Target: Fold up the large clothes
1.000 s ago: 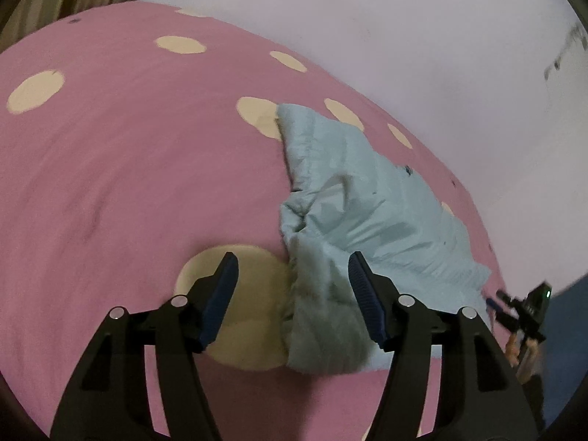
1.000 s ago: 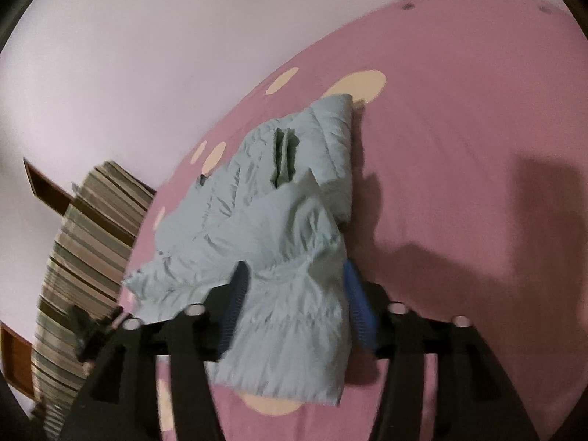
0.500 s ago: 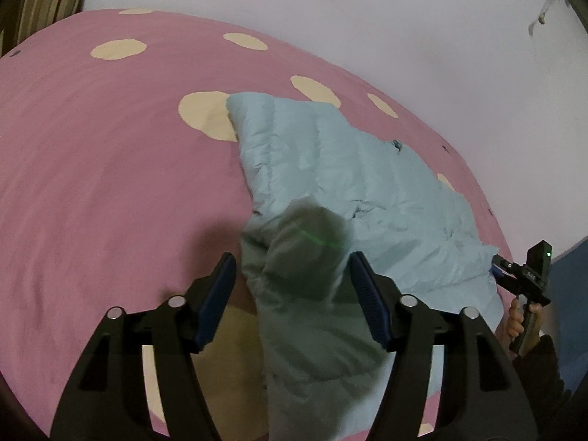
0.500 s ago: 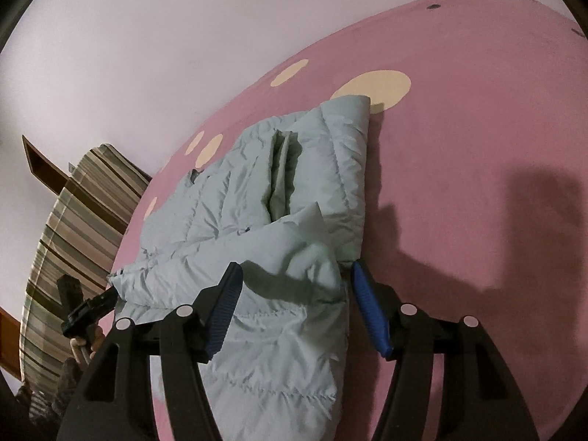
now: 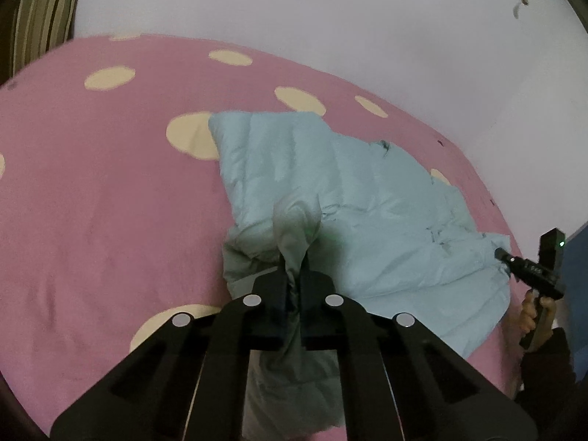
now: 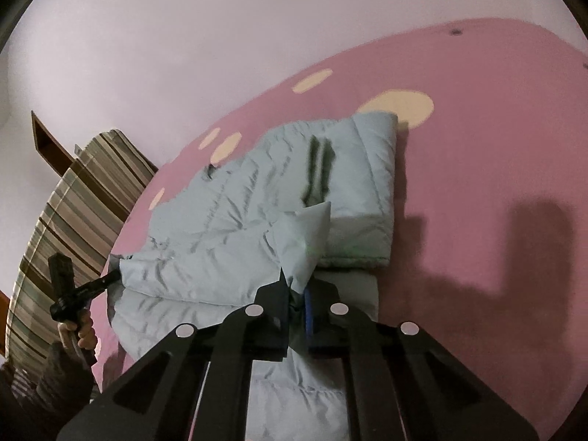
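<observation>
No legible text, label, brand, number or sign in either view.
Light blue quilted jacket (image 5: 367,198): no readable tag or print.
Pink spotted bedspread (image 5: 92,191): pattern only, no lettering.
Striped fabric (image 6: 62,220): stripes only.
Black gripper bodies: no marking that can be made out.
</observation>
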A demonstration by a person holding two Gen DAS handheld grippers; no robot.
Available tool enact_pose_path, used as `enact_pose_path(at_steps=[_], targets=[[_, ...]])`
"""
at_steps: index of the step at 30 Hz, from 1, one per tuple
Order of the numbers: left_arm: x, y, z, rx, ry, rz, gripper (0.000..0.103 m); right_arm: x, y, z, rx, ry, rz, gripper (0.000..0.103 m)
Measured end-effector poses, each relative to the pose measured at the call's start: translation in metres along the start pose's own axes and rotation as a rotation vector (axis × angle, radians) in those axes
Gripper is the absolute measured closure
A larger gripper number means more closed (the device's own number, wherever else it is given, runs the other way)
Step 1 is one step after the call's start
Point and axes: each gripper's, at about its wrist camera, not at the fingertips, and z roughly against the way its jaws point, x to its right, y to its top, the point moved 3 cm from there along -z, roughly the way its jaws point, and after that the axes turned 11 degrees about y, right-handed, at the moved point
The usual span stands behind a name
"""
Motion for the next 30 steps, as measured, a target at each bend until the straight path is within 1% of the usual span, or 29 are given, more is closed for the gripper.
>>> enact_pose_path(at_steps=[4, 7, 9, 12, 16, 19, 22, 26, 28, 30], targets=[[0.008, 0.014, 0.019, 0.059, 0.018, -0.013, 0.099, -0.013, 0.013, 0.011, 0.045, -0.001, 0.021, 0.098], [0.014, 0.039, 0.028, 0.109, 0.042, -0.016, 0.099, -0.021, 0.031, 0.014, 0.079, -0.003, 0.036, 0.099], [0.018, 0.057, 0.027, 0.126, 0.065, -0.018, 0.099, -0.023, 0.044, 0.011, 0.093, -0.009, 0.043, 0.099], [0.024, 0.085, 0.017, 0.139, 0.099, -0.021, 0.100, -0.021, 0.075, -0.001, 0.113, -0.019, 0.045, 0.099], [0.033, 0.126, -0.012, 0.140, 0.173, -0.055, 0.100, -0.016, 0.113, -0.024, 0.122, -0.040, 0.029, 0.099], [0.036, 0.150, -0.036, 0.128, 0.221, -0.071, 0.100, -0.011, 0.141, -0.048, 0.115, -0.069, 0.030, 0.099], [0.037, 0.167, -0.065, 0.112, 0.274, -0.082, 0.100, -0.002, 0.159, -0.072, 0.102, -0.095, 0.027, 0.099], [0.031, 0.173, -0.109, 0.055, 0.335, -0.062, 0.100, 0.022, 0.168, -0.110, 0.054, -0.143, -0.004, 0.099], [0.025, 0.169, -0.136, 0.010, 0.369, -0.045, 0.100, 0.036, 0.166, -0.129, 0.016, -0.172, -0.025, 0.099], [0.019, 0.162, -0.154, -0.021, 0.390, -0.032, 0.100, 0.049, 0.161, -0.141, -0.013, -0.200, -0.043, 0.099]])
